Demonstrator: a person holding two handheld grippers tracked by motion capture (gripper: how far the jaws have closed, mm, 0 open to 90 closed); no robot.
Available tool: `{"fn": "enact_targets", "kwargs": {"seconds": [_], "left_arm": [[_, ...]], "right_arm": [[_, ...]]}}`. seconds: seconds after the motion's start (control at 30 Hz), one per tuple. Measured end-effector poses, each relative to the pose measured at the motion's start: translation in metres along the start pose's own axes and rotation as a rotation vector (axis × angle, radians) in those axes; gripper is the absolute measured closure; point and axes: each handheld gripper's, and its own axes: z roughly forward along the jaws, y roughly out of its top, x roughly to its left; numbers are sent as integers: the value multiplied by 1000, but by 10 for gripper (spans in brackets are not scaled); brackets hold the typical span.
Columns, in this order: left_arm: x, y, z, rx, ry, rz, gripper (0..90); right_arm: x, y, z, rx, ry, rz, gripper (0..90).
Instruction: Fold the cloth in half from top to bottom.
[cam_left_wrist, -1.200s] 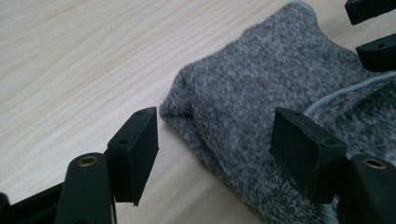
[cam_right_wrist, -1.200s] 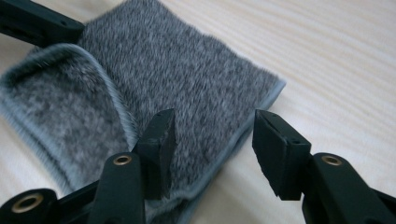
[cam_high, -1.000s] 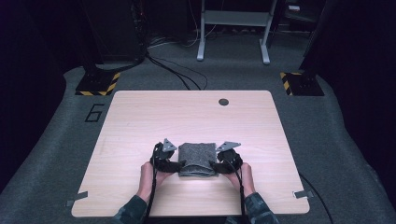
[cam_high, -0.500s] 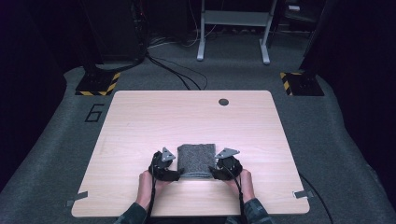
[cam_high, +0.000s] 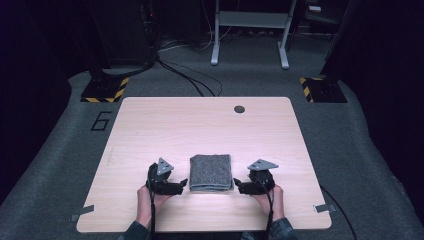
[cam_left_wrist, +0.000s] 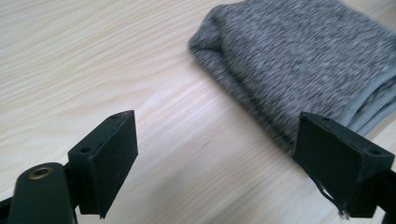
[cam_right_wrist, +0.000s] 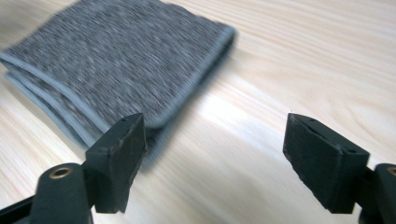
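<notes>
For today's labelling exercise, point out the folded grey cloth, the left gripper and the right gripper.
folded grey cloth (cam_high: 211, 171), high view, middle of its top face.
left gripper (cam_high: 184, 183), high view, between its fingertips.
right gripper (cam_high: 238, 186), high view, between its fingertips.

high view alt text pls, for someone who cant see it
A folded grey cloth lies near the front edge of a light wooden table. A person's hands hold the left gripper and right gripper on either side of it, both open and apart from the cloth.

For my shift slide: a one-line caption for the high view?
Folded grey cloth lies on the table between the open left claw and right claw, neither touching it.
</notes>
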Motion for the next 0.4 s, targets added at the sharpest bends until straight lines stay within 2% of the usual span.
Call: {"fn": "enact_targets", "kwargs": {"seconds": [0.1,0.2,0.37,0.4], "left_arm": [[7,-9,-6,17,27,-5,114],[15,-19,-8,37,50,-22,104],[25,-31,-10,55,89,-54,89],[26,-33,-11,68,85,-55,86]], "right_arm": [[-11,-13,-9,-1,-22,38,173],[-22,-28,-15,34,-68,66,145],[-35,-46,-22,50,-115,85,121],[-37,-48,-22,60,-127,90,113]]}}
